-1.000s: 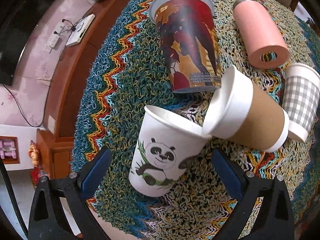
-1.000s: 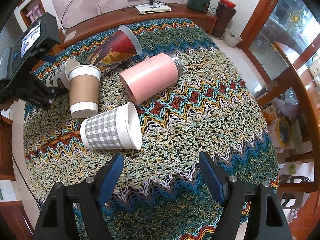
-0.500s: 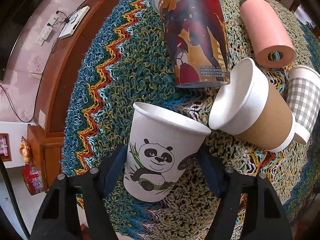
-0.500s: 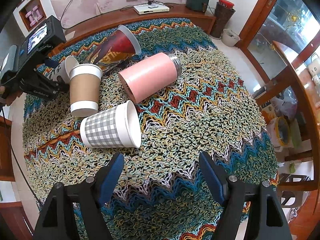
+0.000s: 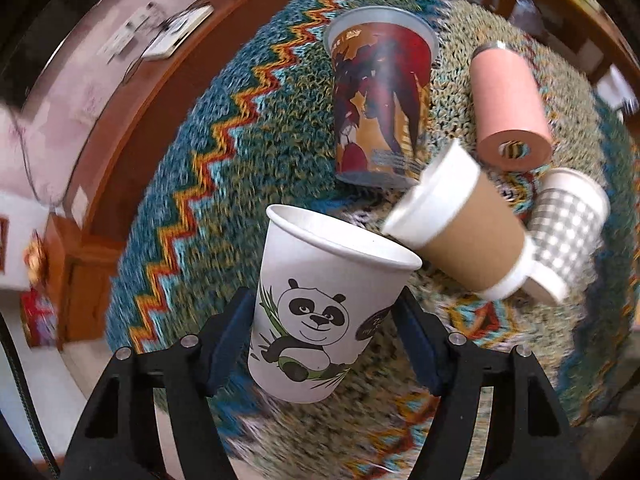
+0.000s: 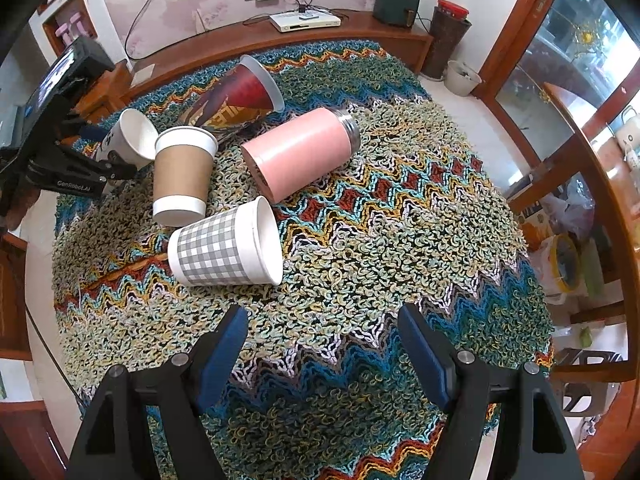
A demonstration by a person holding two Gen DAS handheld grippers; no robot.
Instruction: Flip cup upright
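**Panda cup pinched by the left gripper over the woven cloth**

The white panda cup (image 5: 320, 312) is clamped between the blue pads of the left gripper (image 5: 326, 336), one pad pressed on each side of its lower wall. The cup is seen tilted, mouth upward and away from the camera, its base toward the gripper; in the right wrist view the same cup (image 6: 130, 140) is found at the far left edge of the table, mouth turned toward the other cups. Whether its base touches the zigzag cloth (image 5: 224, 168) cannot be told, as the background is blurred.

Just beside the panda cup's rim a brown-sleeved cup (image 5: 464, 236) is seen lying on its side, and against that one a grey checked cup (image 6: 224, 244) is laid, also on its side. Behind them a tall red printed cup (image 5: 380, 108) and a pink flask (image 6: 300, 152) are laid down on the cloth as well.

The right gripper (image 6: 324, 344) is held above the near part of the cloth, its fingers spread wide with nothing between them, well apart from the cups.
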